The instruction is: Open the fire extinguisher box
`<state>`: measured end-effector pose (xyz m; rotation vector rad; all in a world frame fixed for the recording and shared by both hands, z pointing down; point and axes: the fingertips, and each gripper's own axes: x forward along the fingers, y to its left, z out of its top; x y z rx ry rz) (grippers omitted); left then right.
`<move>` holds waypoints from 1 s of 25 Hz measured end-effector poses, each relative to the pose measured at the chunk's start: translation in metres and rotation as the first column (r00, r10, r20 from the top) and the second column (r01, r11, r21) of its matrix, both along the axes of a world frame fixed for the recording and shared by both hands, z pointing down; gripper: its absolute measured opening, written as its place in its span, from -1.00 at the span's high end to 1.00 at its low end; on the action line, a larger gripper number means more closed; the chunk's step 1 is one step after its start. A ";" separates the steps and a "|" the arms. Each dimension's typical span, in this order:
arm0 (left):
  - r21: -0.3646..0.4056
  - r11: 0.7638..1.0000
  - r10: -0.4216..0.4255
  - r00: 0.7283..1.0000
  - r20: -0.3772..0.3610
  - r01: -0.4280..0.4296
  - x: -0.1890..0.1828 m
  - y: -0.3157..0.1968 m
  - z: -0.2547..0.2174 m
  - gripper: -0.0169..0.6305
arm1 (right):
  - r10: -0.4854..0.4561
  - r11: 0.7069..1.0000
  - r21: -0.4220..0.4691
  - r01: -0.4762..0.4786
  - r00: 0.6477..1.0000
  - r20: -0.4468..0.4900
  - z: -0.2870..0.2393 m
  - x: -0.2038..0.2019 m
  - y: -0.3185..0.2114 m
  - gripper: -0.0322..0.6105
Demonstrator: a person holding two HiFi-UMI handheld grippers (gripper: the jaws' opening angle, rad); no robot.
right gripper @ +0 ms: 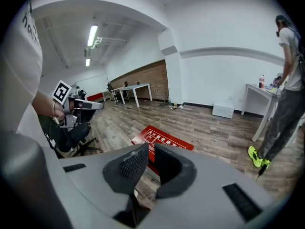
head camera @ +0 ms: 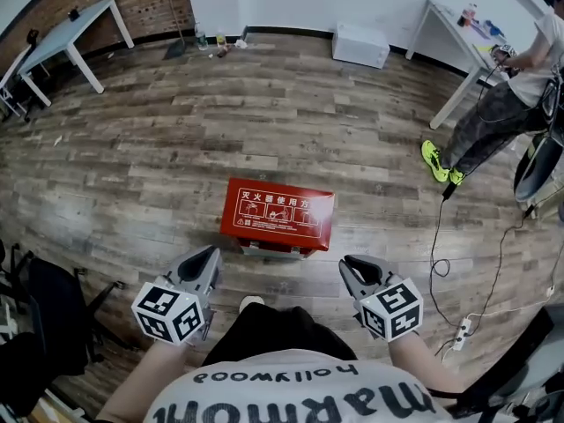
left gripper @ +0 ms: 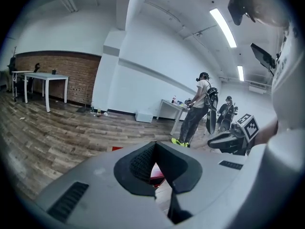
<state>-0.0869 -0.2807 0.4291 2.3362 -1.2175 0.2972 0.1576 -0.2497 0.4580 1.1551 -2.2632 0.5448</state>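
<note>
Dead centre on the floor (head camera: pixel 291 122), red box (head camera: pixel 278 216) lies long axis left-right, just above and between left gripper (head camera: pixel 208 254) (pressed together, empty) and right gripper (head camera: pixel 350 266) (slit apart, empty), equally near both.

Right gripper (right gripper: pixel 149 148): jaws are seen narrowly apart, nothing gripped. Red fire extinguisher box (right gripper: pixel 165 139) is noted lying on wooden floor (right gripper: pixel 202 124) just beyond them.

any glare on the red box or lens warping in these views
Head view: white glare washes out the right end of the print on the red box, and the floorboards bow from the wide lens. Left gripper view: dark round vignette, ceiling strip light blown out. Right gripper view: same vignette, box print clear.
</note>
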 end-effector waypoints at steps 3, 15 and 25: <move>-0.012 0.999 0.032 0.999 0.006 -0.032 -0.012 -0.015 0.008 0.93 | 0.032 0.999 -0.021 -0.032 0.999 -0.007 0.013 -0.010 -0.009 0.77; -0.069 0.986 0.150 0.988 -0.035 -0.153 -0.033 -0.051 0.054 0.93 | 0.141 0.988 -0.043 -0.148 0.982 -0.127 0.073 -0.045 -0.037 0.77; -0.109 0.986 0.111 0.989 -0.101 -0.122 -0.043 -0.067 0.105 0.93 | -0.158 0.983 0.021 0.183 0.897 -0.414 0.132 -0.092 -0.050 0.77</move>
